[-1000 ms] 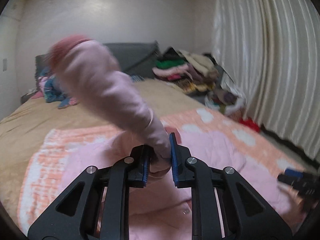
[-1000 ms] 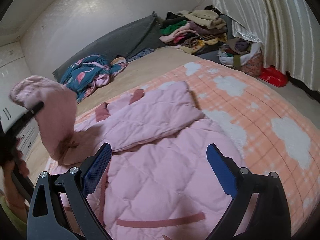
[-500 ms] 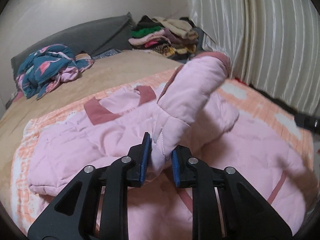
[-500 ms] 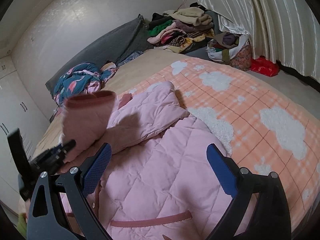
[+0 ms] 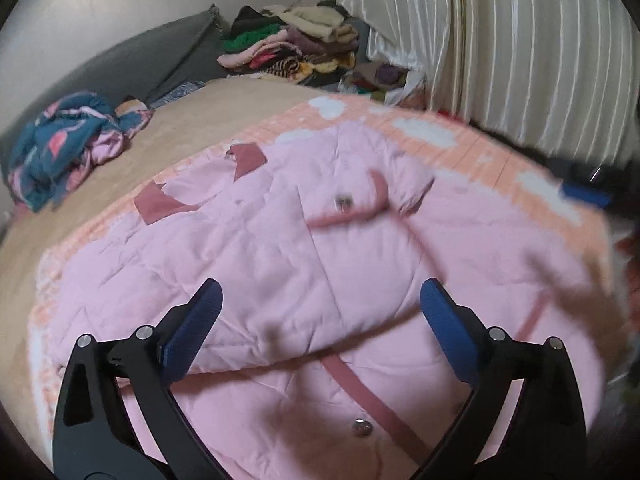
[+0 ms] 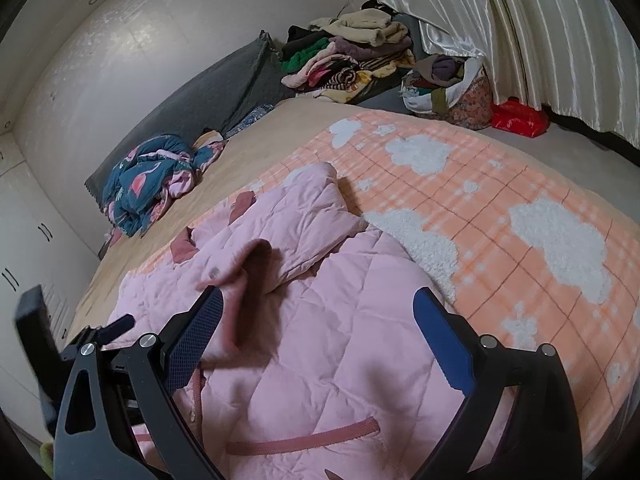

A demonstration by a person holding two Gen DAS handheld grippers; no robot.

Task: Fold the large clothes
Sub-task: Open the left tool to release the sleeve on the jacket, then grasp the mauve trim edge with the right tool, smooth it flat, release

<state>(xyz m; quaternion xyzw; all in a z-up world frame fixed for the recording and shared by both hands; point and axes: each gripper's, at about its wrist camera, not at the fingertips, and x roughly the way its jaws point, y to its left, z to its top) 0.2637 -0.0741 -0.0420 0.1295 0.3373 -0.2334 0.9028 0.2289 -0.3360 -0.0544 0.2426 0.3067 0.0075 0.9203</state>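
A large pink quilted jacket [image 5: 280,248] lies spread on the bed, front up, with dark pink trim and snaps. One sleeve [image 5: 360,216] is laid across its body; in the right wrist view that sleeve [image 6: 244,276] looks blurred, its cuff just above the jacket [image 6: 340,340]. My left gripper [image 5: 320,292] hovers over the folded sleeve; its jaws are opening wide and nothing is between them. My right gripper [image 6: 318,296] stands open above the jacket's lower half, empty. The left gripper's fingers [image 6: 112,326] show at the left edge of the right wrist view.
The jacket rests on an orange checked blanket with white clouds [image 6: 520,240] over a tan sheet. A blue patterned garment [image 6: 152,176] lies near the grey headboard cushion [image 6: 216,92]. A clothes pile [image 6: 352,52], a full basket [image 6: 452,88], a red bag [image 6: 516,116] and curtains [image 6: 560,32] line the far side.
The left gripper carried the sleeve across the jacket, lowered, then let it go and went from shut to wide open. The sleeve now lies on the jacket. The right gripper stayed open.
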